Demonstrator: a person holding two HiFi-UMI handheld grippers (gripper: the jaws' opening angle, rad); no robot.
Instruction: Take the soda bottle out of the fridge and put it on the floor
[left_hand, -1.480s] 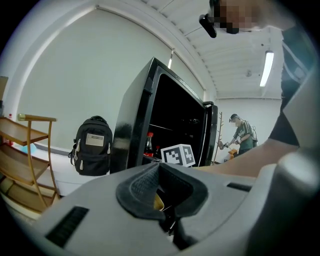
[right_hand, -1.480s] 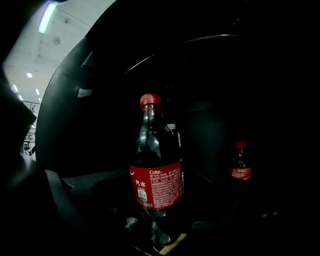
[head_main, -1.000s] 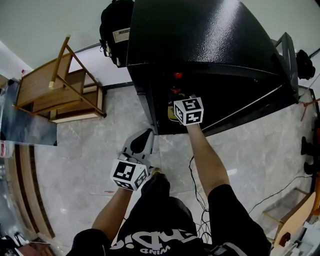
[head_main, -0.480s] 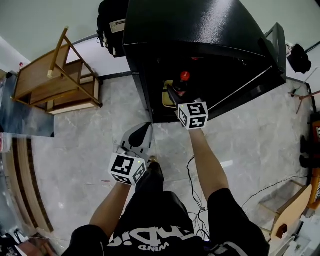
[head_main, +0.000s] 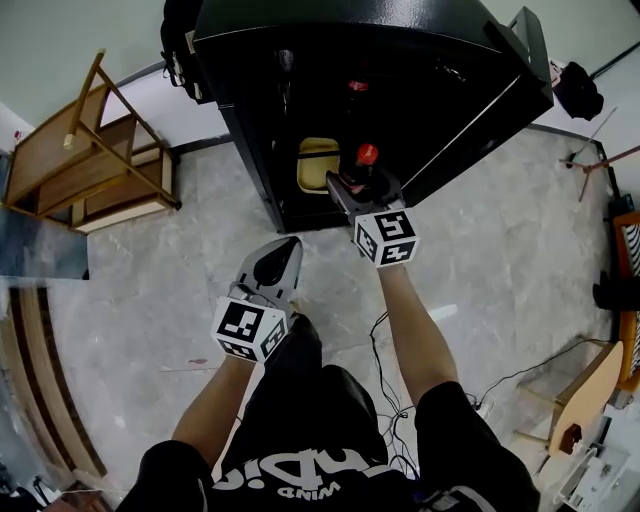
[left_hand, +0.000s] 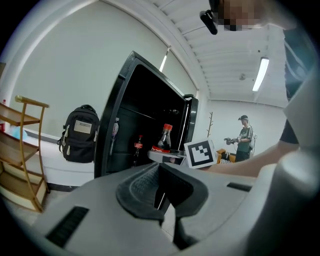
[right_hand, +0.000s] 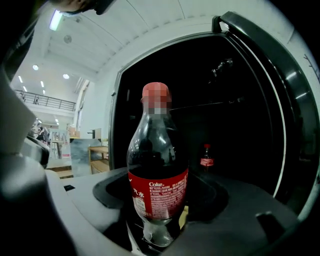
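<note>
We hold soda bottle (right_hand: 157, 165) upright in right gripper (right_hand: 158, 222), jaws tight on its lower part. Bottle in front of open fridge (head_main: 400, 60), up off floor (head_main: 500, 250). Our left gripper (left_hand: 160, 192) low by our leg, jaws pressed together, nothing between. One more bottle (right_hand: 207, 156) stands inside fridge.

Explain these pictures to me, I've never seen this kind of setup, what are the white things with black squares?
There is no robot: a person holds a two-jaw gripper in each hand, and the marked cubes belong to them. The downward picture comes from a head camera; the other two from cameras riding on each gripper. The right gripper is shut on a soda bottle in front of the open black fridge. The left gripper is shut and empty above the tiled floor. Another bottle stands inside the fridge.
</note>
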